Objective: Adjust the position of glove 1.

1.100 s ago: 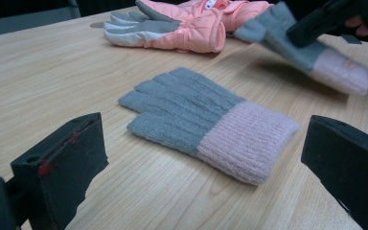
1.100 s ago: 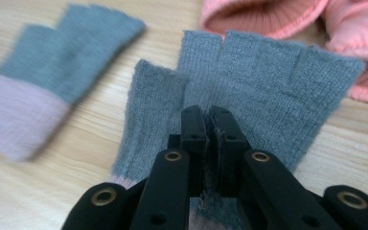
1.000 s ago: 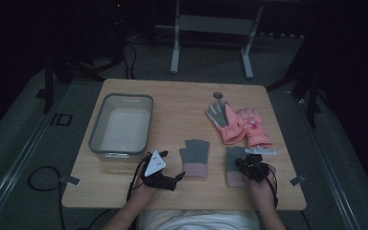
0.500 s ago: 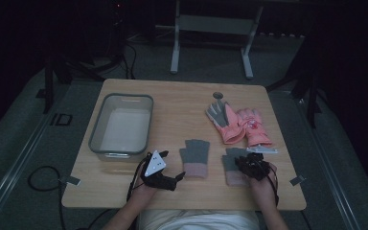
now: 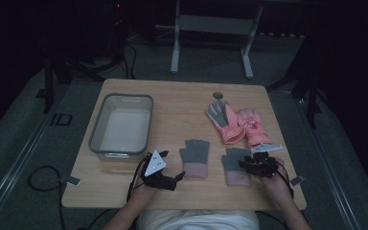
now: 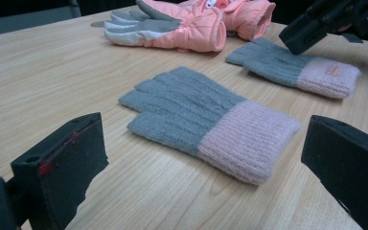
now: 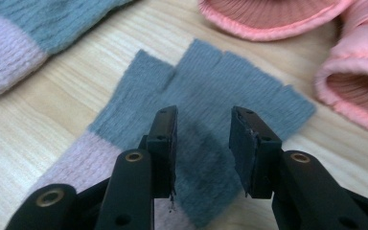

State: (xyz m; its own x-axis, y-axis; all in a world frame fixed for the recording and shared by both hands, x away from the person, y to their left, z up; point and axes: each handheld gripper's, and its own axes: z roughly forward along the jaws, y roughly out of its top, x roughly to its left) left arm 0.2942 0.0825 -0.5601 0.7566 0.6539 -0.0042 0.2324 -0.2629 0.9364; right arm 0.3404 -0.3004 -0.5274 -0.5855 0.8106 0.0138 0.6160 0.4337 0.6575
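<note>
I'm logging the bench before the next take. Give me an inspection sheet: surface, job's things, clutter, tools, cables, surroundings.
Surface: wooden table, bare in the middle.
Job's things: two grey knit gloves with pink cuffs, left glove and right glove, lying flat and apart.
Clutter: pink ski gloves; clear bin.
Tools: left tool open, the left glove ahead of it; right tool just opening over the right glove, nothing gripped.
Cables: black cable trails off the table's left.
Surroundings: dark room, grey stand behind.

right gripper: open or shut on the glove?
Open. Right gripper jaws, just opening, stand apart above the grey knit glove; nothing pinched.
</note>
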